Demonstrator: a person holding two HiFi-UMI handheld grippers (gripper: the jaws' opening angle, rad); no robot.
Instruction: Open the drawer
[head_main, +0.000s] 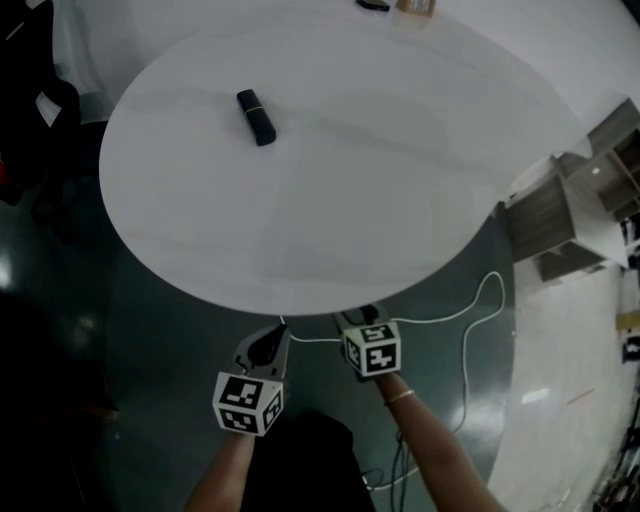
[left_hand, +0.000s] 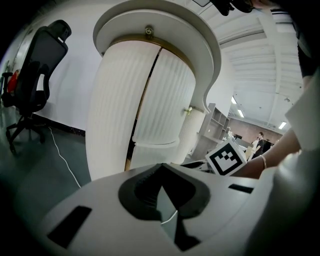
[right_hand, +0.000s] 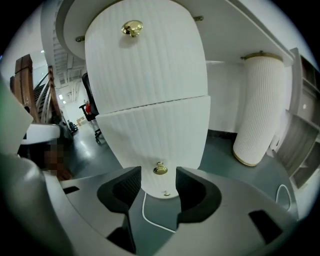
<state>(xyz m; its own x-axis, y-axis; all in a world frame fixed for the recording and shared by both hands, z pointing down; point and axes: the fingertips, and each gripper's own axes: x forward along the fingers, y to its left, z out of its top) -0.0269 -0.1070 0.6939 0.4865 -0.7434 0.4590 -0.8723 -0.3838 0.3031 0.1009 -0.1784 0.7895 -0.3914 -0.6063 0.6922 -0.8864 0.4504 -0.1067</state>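
Framing the seemingly shut white ribbed drawer's (right_hand: 160, 135) small brass knob (right_hand: 160, 170), the wide-jawed right gripper (right_hand: 159, 180) is needing centring; left gripper (left_hand: 161, 172) is hanging pinched.

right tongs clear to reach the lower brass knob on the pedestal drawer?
Probably yes. The right tongs stand open, the lower brass knob lines up between them, not yet gripped, and nothing blocks the gap.

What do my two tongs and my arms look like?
The left tongs and right tongs have light grey bodies, black padded jaws and a white cube with black square markers each. A thin bracelet rings the right wrist; no sleeves show.
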